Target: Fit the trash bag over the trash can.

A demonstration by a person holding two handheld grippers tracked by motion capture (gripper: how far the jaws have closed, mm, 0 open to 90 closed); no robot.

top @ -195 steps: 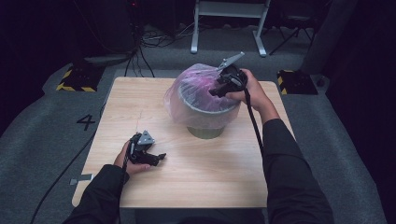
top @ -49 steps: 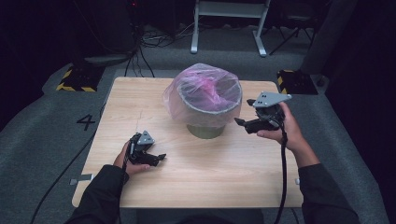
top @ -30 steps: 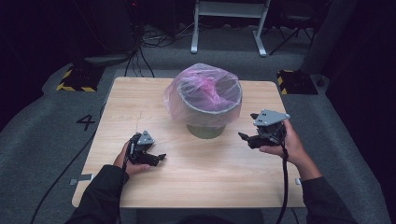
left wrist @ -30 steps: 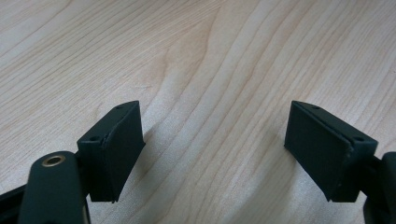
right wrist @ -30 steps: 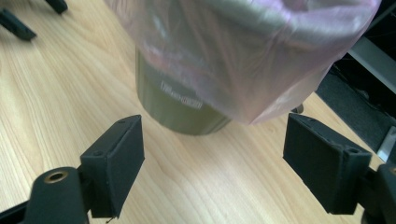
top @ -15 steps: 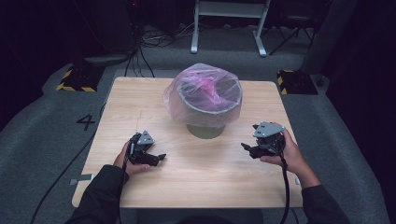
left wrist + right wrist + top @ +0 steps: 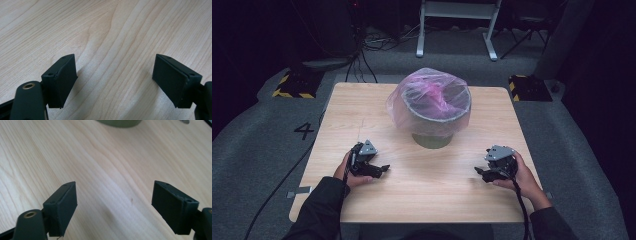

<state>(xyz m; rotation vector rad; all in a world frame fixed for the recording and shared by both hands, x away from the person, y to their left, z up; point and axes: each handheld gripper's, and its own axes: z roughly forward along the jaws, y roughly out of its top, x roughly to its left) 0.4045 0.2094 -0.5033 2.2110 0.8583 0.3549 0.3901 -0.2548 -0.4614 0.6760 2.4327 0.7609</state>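
Note:
A grey-green bin (image 7: 432,139) stands at the middle of the wooden table (image 7: 362,110), lined with a pink translucent plastic bag (image 7: 432,102) pulled over its rim. My left gripper (image 7: 381,171) rests low on the table at the front left, open and empty. My right gripper (image 7: 480,173) rests at the front right, also open and empty. In the left gripper view (image 7: 113,82) the jaws stand wide apart over bare wood. In the right gripper view (image 7: 113,203) the jaws are equally wide, with the bin's base (image 7: 117,122) at the top edge.
The table sits on grey carpet marked with a 4 (image 7: 304,130). Black floor blocks with yellow stripes (image 7: 292,85) (image 7: 527,87) lie by the far corners. A white frame (image 7: 457,20) and cables stand behind the table.
My right gripper has come away from the bag at the bin's rim, moved down and toward the front right of the table, and settled low there. The left gripper has stayed put.

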